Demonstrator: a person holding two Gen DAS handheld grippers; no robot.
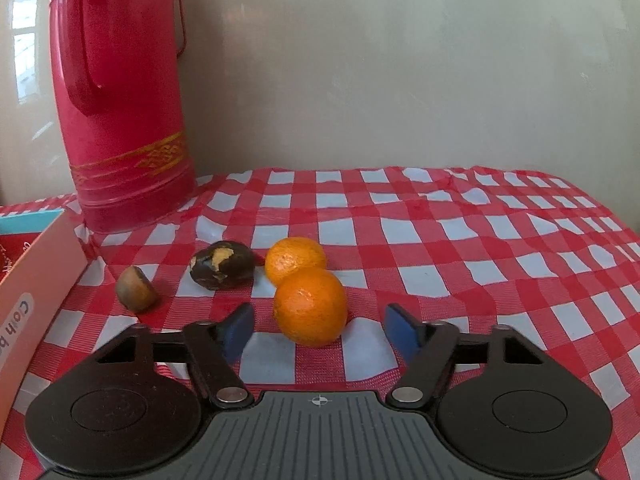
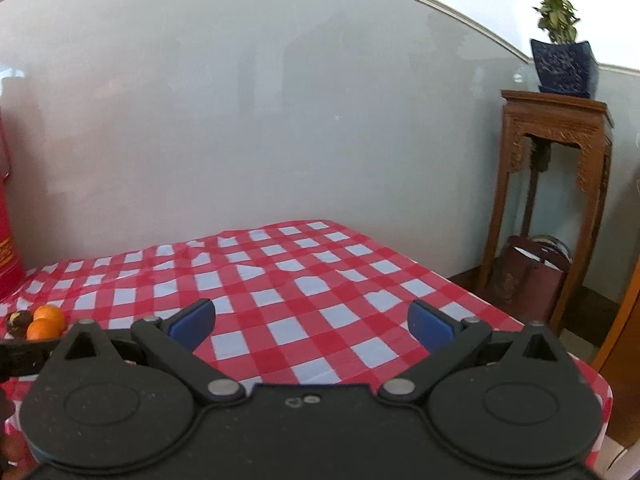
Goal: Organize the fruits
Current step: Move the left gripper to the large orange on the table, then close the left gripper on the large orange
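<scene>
Left jaws bracketing the nearest orange, nothing gripped yet

Nearest, the left gripper has its blue-padded jaws about half open on either side of the near round orange citrus fruit, with clear gaps at both pads, so it holds nothing; the right gripper hangs wide open and empty over the red-and-white checked cloth surface, well apart from the fruit. That fruit touches a second orange citrus fruit just behind it, with a dark, blotched round fruit beside that and a small brownish fruit further left. Beyond stand a pink cardboard box and a tall red thermos jug. A closing squeeze that lands off-centre would likely roll the fruit away or shove its neighbour, since round skin slips on pads.
</scene>
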